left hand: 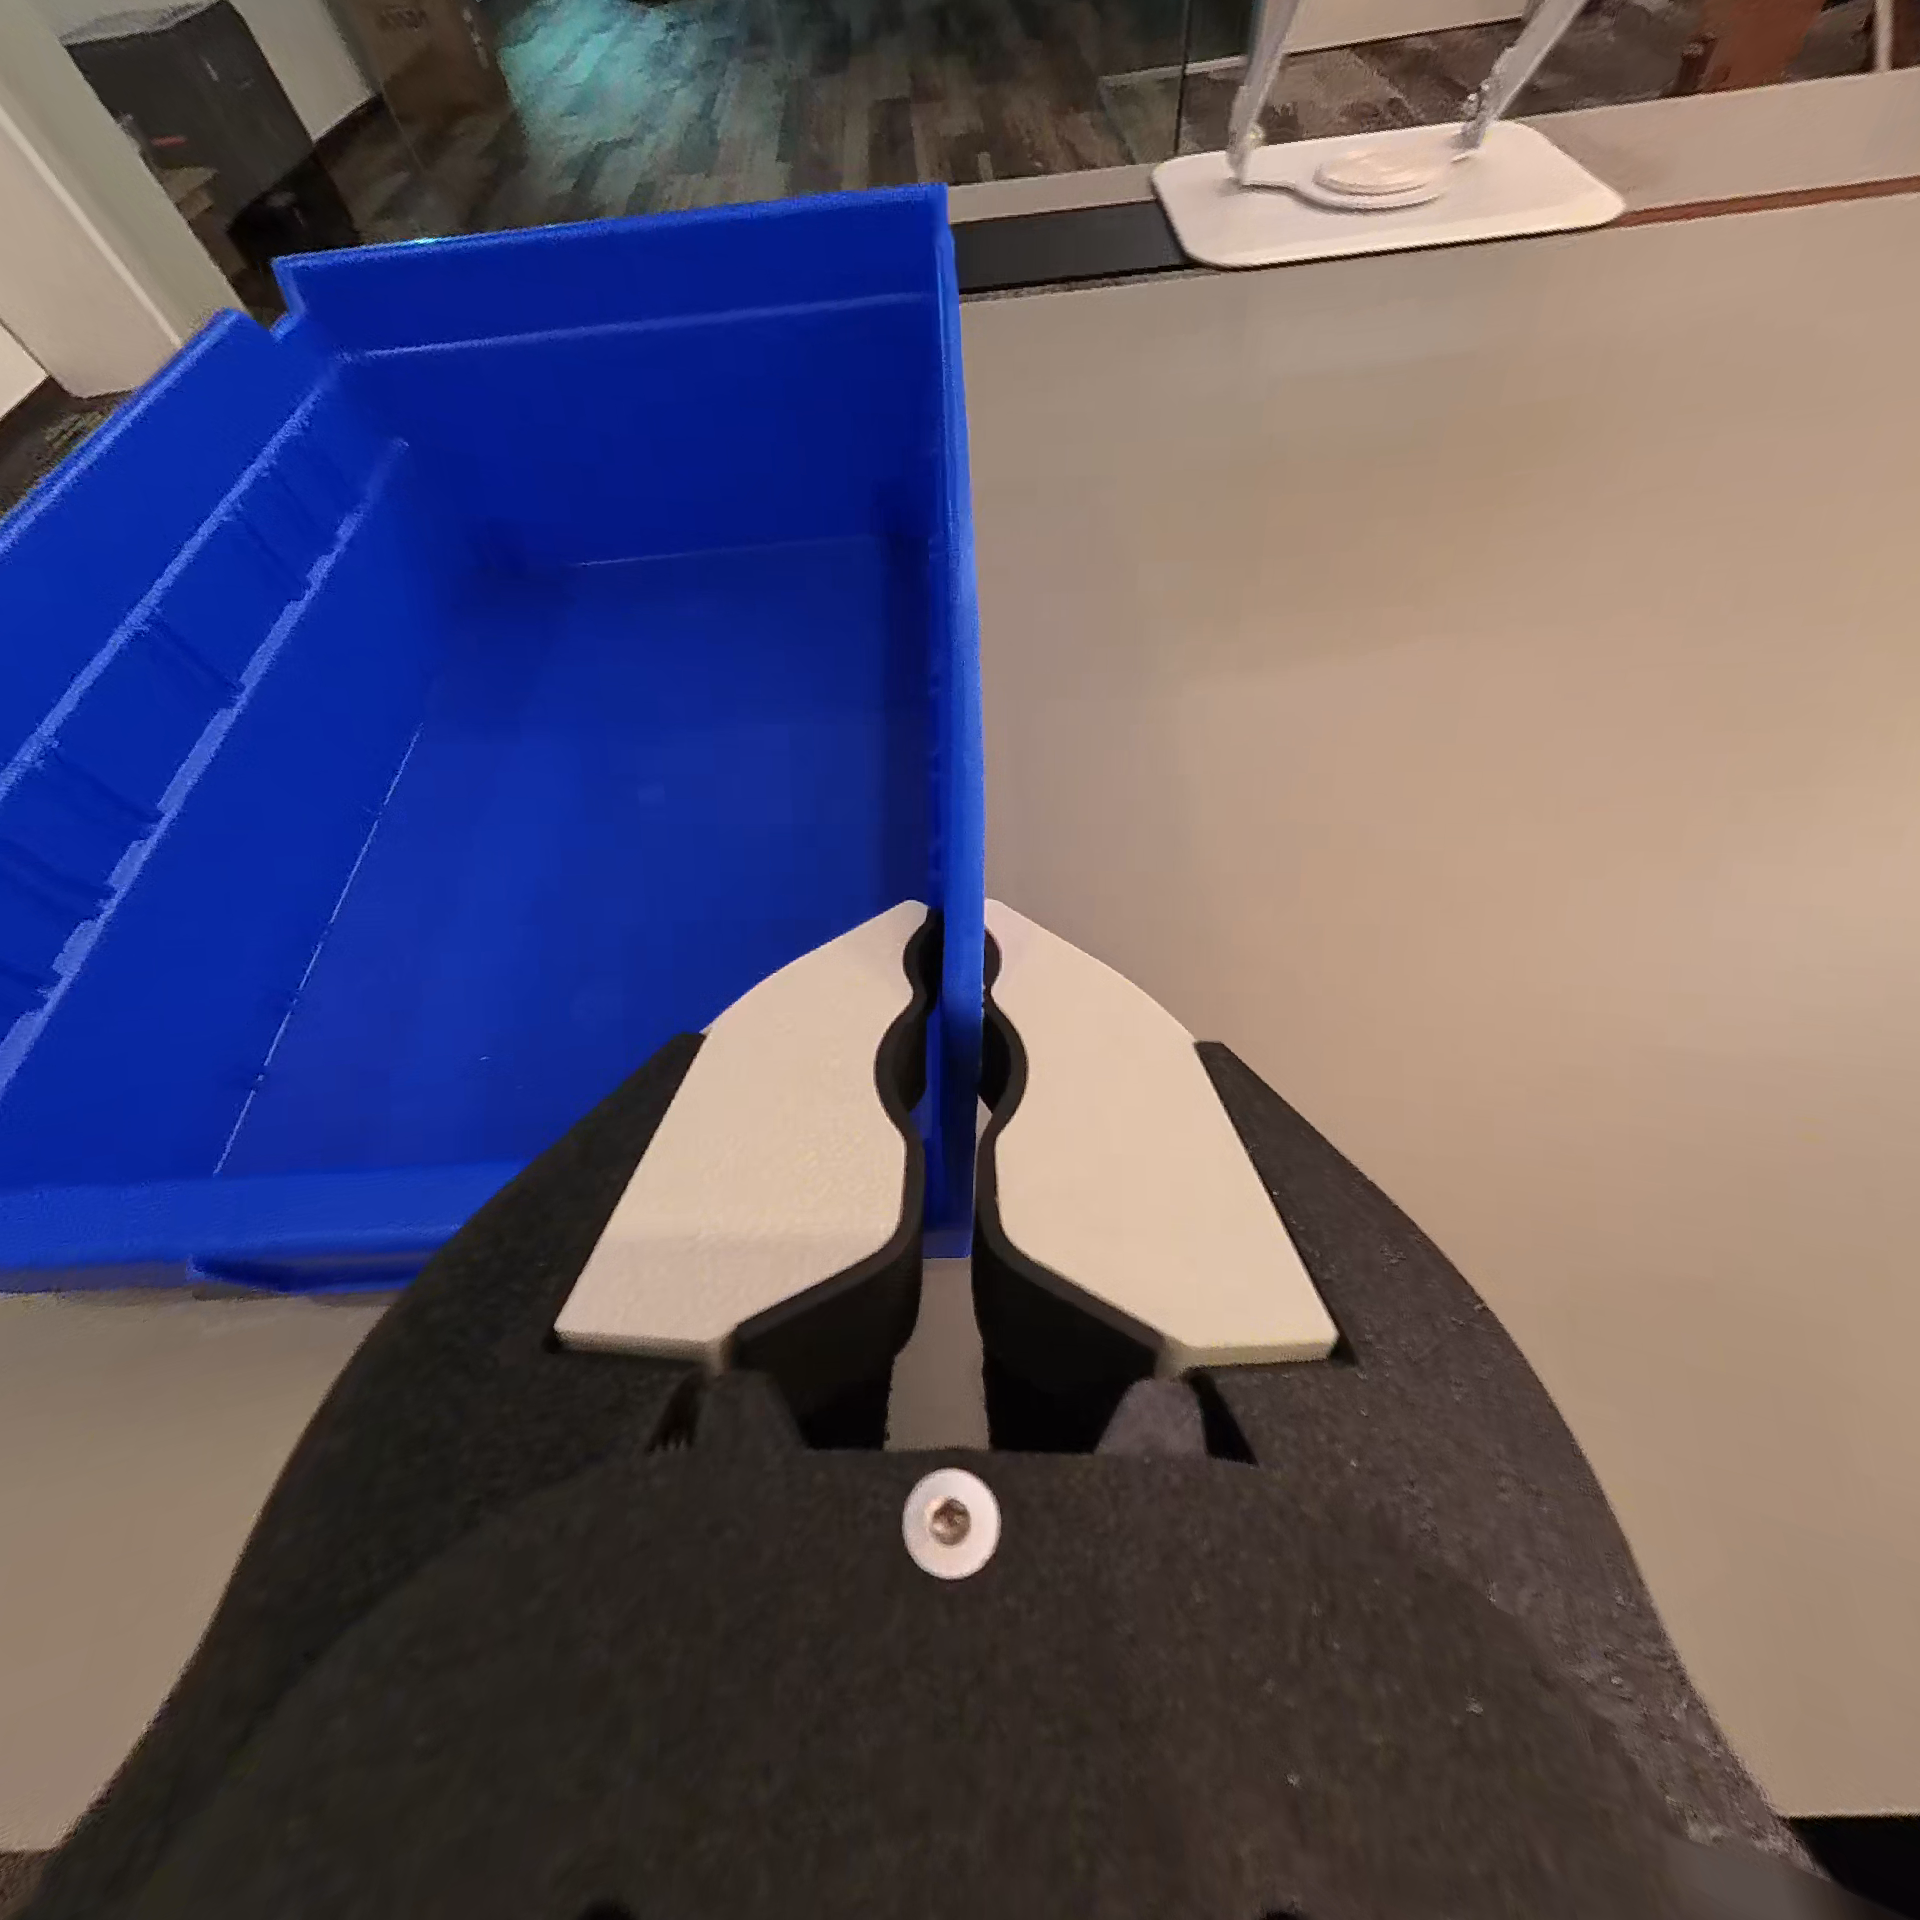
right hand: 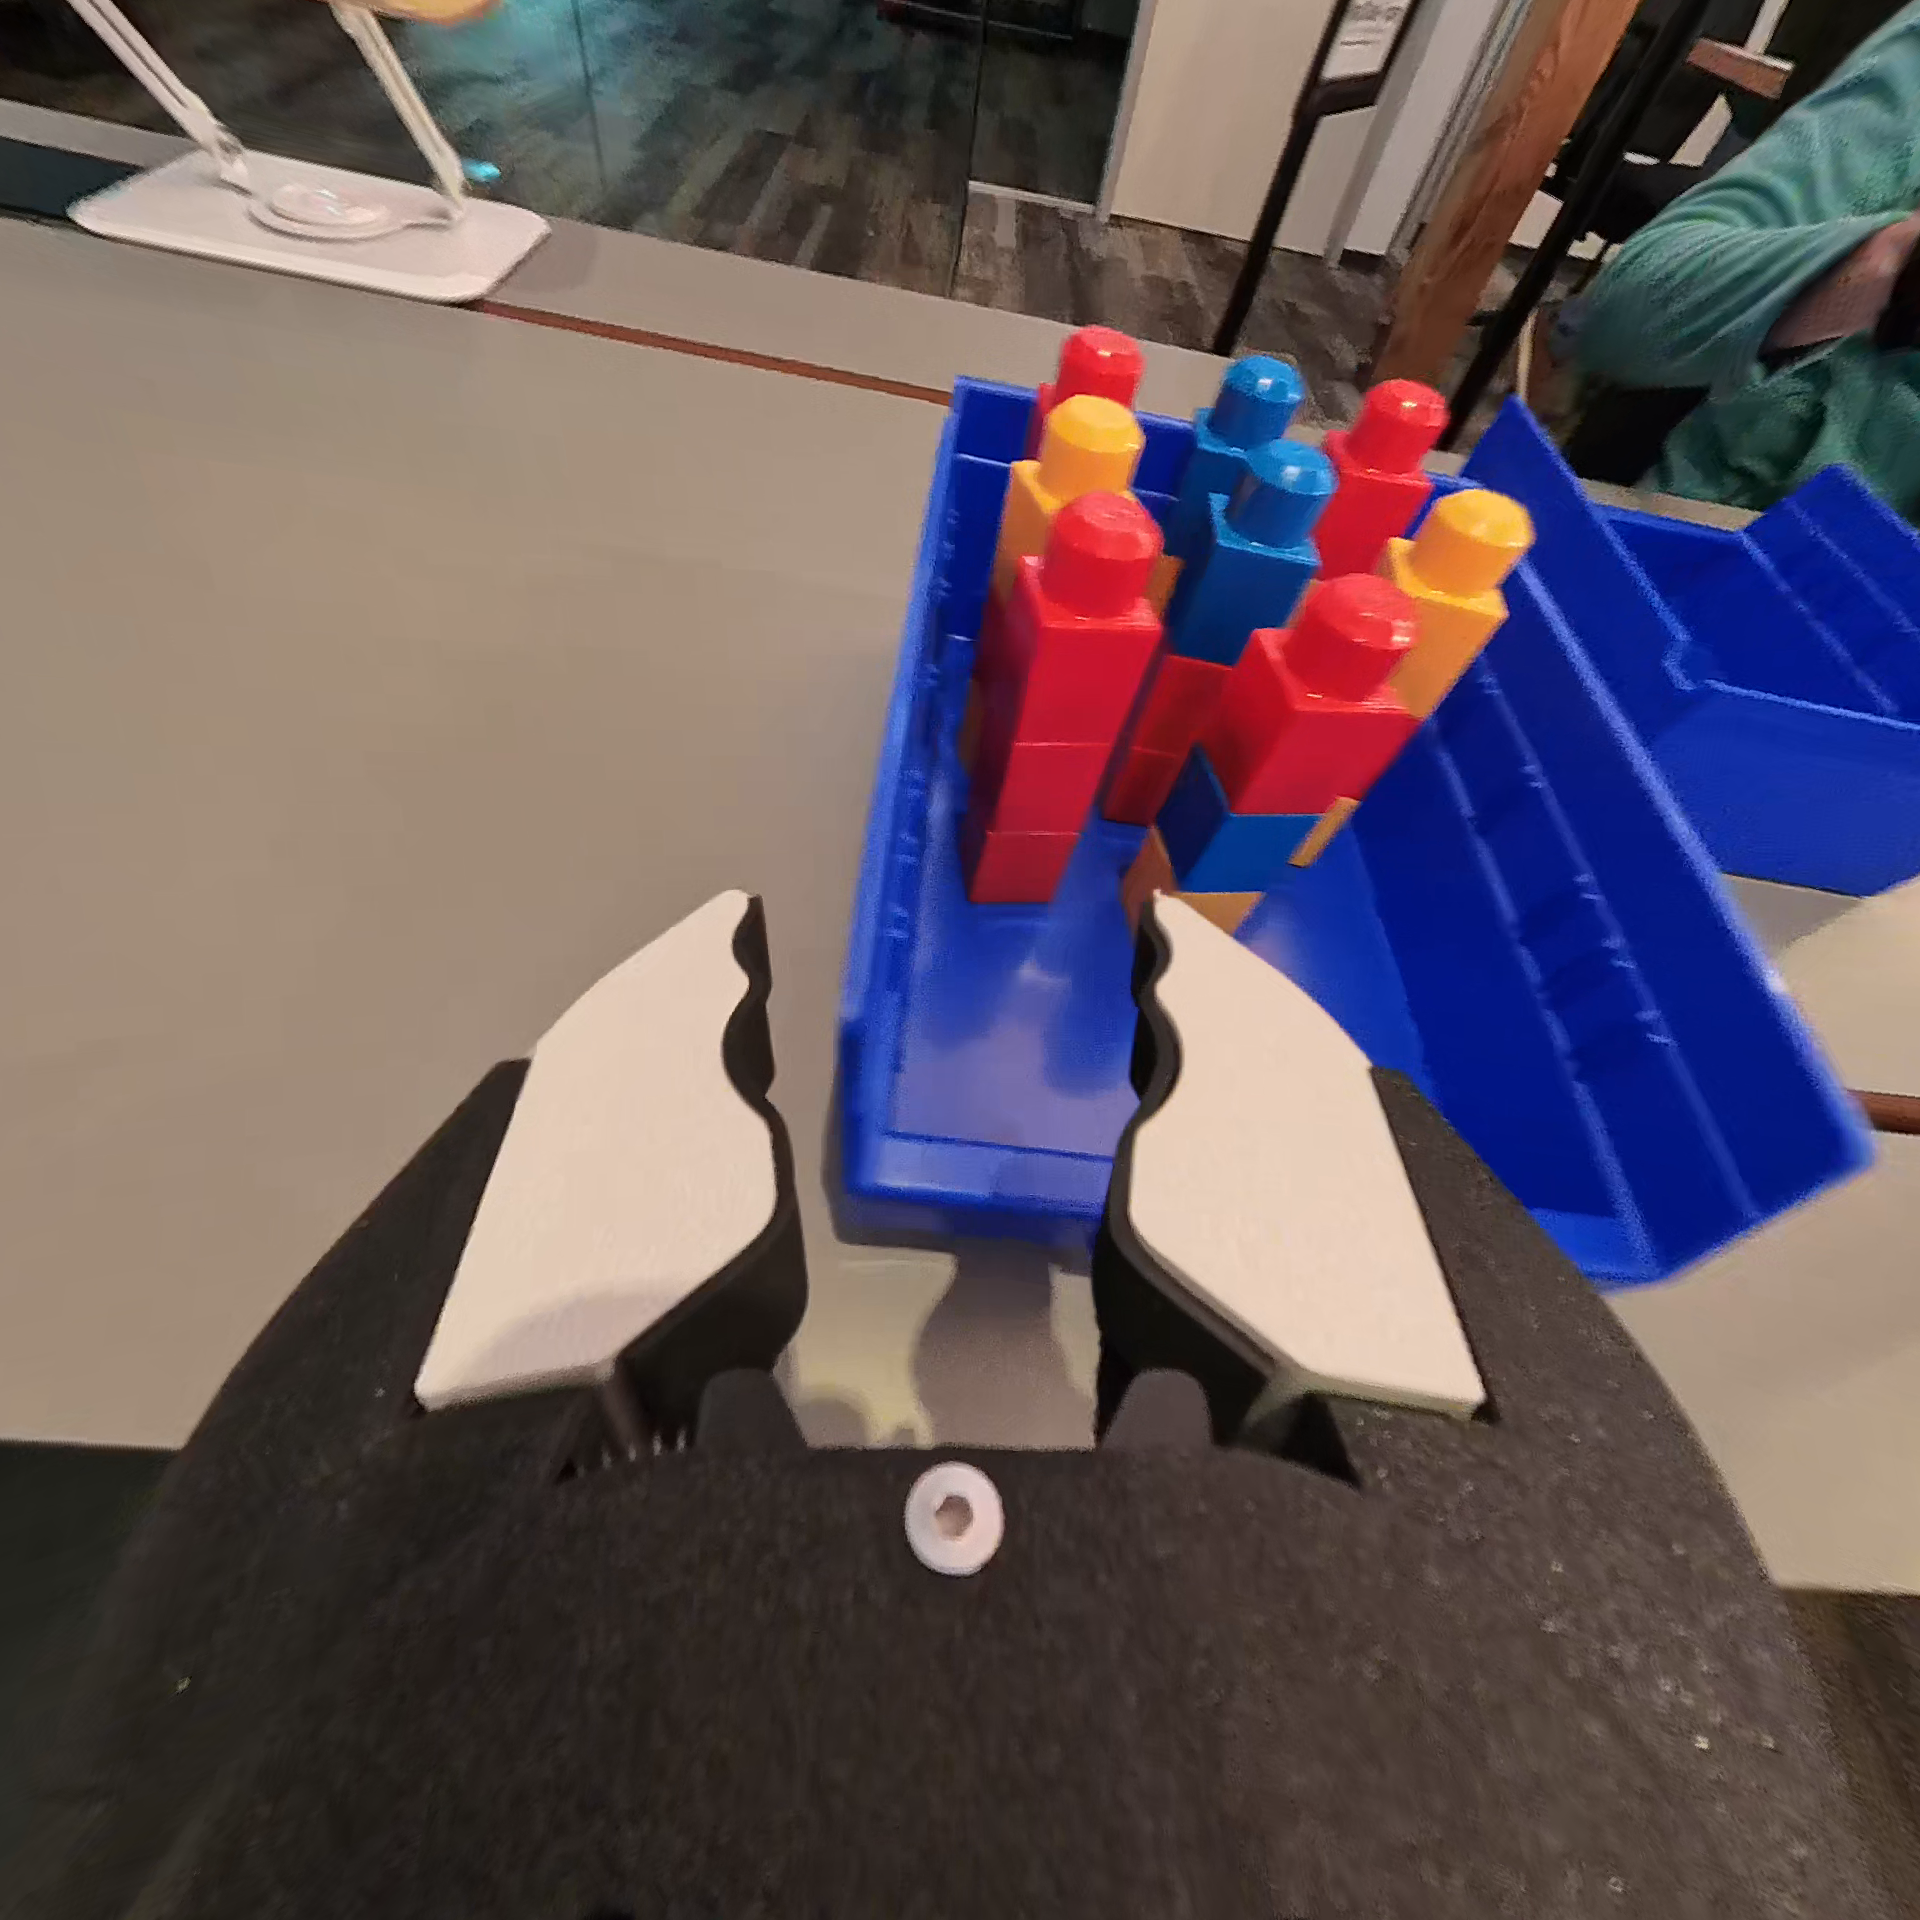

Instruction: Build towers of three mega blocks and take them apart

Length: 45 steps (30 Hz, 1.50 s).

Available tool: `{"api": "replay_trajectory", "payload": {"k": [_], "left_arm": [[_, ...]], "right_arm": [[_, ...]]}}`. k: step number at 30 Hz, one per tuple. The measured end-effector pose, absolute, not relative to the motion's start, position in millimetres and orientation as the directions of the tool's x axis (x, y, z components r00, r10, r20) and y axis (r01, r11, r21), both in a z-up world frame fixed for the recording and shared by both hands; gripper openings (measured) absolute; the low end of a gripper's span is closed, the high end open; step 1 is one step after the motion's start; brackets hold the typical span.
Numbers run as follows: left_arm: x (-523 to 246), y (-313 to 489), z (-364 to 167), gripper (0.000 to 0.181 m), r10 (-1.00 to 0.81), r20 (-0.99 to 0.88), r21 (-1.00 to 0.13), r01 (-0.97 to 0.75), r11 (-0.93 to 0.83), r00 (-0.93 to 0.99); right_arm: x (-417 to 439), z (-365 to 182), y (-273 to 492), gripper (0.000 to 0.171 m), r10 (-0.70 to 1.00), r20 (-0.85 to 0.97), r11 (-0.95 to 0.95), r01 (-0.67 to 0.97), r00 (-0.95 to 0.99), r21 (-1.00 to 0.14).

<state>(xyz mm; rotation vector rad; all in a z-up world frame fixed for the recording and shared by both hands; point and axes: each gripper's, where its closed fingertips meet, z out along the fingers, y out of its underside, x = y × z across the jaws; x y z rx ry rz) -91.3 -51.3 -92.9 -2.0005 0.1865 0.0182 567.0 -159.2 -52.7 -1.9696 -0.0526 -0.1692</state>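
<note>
Gripping right side wall of empty blue bin (left hand: pixel 644 727), left gripper (left hand: pixel 961 925) has fingers clenched on rim, wall pinched between pads. Right gripper (right hand: pixel 951 925) hovers released, jaws spread, before second blue bin (right hand: pixel 1507 935) on grey table (right hand: pixel 416 675). Three-block towers stand upright at that bin's far end; nearest red tower (right hand: pixel 1060 707) faces fingers. Judgement: hold empty bin steady, approach red tower squarely, clamp one block's flat sides, lift straight to avoid toppling neighbours.

Both tools are showing the same build: the left gripper (left hand: pixel 958 935) and the right gripper (right hand: pixel 951 925) are each wearing a grainy black body, pale grey finger plates edged with wavy black pads, and one white-collared hex screw at centre.
</note>
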Motion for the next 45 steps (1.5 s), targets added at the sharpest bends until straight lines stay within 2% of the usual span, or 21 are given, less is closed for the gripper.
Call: {"api": "replay_trajectory", "payload": {"k": [5,9,12,15,18,27,31,45], "left_arm": [[-54.7,-54.8,-93.3,0.003,-0.177,-0.108,-0.897,-0.173,-0.408,0.978],[-25.9,-59.4,-94.1,0.004,-0.223,-0.112,-0.896,-0.195,-0.4,0.968],[-5.8,-63.8,-94.4,0.004,-0.252,-0.123,-0.895,-0.217,-0.39,0.96],[13.1,-67.6,-94.8,0.004,-0.278,-0.145,-0.891,-0.248,-0.382,0.95],[28.8,-69.6,-95.2,0.005,-0.293,-0.149,-0.888,-0.258,-0.381,0.945],[76.0,-76.7,-96.8,0.009,-0.337,-0.138,-0.877,-0.273,-0.394,0.931],[102.0,-80.8,-97.4,0.012,-0.37,-0.163,-0.869,-0.311,-0.385,0.915],[185.4,-85.0,-99.9,0.022,-0.455,-0.144,-0.863,-0.336,-0.377,0.879]], "right_arm": [[635.1,-34.9,-175.1,0.055,-0.103,0.229,-0.473,0.155,0.968,-0.867],[685.7,-33.5,-172.4,0.041,-0.07,0.168,-0.594,0.094,0.983,-0.799],[714.4,-35.0,-157.2,0.044,-0.054,0.116,-0.654,0.052,0.992,-0.755],[738.3,-47.5,-144.6,0.054,-0.034,0.116,-0.751,0.051,0.993,-0.658],[755.6,-56.5,-131.8,0.055,-0.008,0.164,-0.81,0.09,0.986,-0.58],[769.8,-95.6,-114.0,0.058,0.043,0.152,-0.932,0.094,0.987,-0.35],[760.2,-107.2,-108.1,0.055,0.037,0.019,-0.944,0.041,0.999,-0.329],[763.5,-138.6,-99.3,0.035,0.044,-0.039,-0.969,0.033,0.998,-0.244]]}}
